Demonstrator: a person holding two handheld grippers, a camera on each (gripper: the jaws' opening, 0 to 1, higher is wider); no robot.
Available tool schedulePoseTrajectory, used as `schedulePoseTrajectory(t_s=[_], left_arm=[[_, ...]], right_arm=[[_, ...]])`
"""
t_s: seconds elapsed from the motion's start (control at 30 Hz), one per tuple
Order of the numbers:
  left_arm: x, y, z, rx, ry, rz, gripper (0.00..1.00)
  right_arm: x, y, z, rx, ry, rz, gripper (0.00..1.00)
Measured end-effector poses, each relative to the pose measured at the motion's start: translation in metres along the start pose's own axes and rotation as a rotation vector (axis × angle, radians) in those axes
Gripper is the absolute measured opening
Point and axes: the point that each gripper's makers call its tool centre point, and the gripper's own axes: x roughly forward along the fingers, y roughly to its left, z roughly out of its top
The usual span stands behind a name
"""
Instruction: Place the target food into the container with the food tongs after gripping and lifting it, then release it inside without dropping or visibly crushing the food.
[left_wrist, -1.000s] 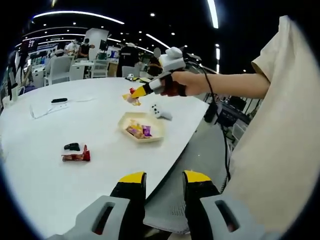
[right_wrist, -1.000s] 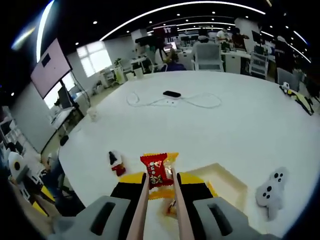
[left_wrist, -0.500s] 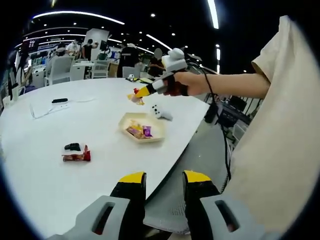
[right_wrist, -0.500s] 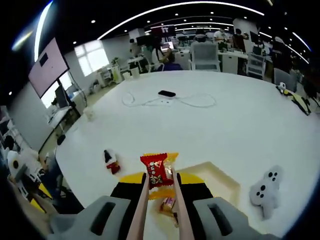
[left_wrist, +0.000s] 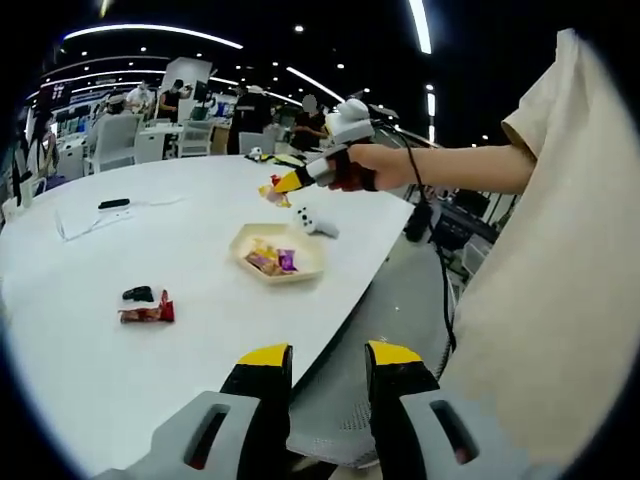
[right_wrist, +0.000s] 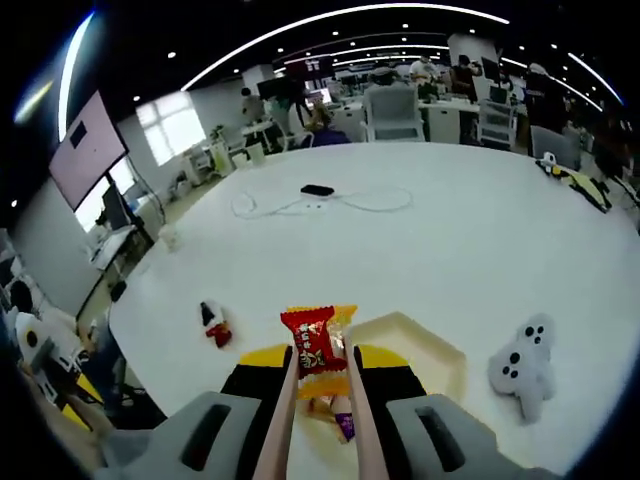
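Right gripper view: tongs (right_wrist: 318, 420) pinch the red snack packet (right_wrist: 312, 340) upright, fingers clamped on the tongs.

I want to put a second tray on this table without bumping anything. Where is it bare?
Bare: the wide stretch of white round table beyond the cream square tray, up to the black phone with white cable. Crowded: the near edge, where the tray, the grey-white plush toy and the red snack packet sit.

This is a large open-plan office or lab hall. Long ceiling light strips (right_wrist: 330, 20) run over desks (right_wrist: 470, 105) with office chairs (right_wrist: 392, 108), people work in the background, and a wall screen (right_wrist: 85, 145) hangs beside bright windows (right_wrist: 172, 122).
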Motion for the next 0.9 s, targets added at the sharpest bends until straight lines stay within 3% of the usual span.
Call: schedulePoseTrajectory(t_s=[0.37,0.9], left_arm=[[0.004,-0.008,0.0,0.007,0.004,-0.016,0.28],[0.001,-0.006,0.002,-0.001,-0.002,0.008,0.28]], right_arm=[[-0.01,-0.011,-0.001,0.015,-0.01,-0.017,0.23],[-0.004,-0.015,-0.008,0.031,0.008,-0.016,0.24]])
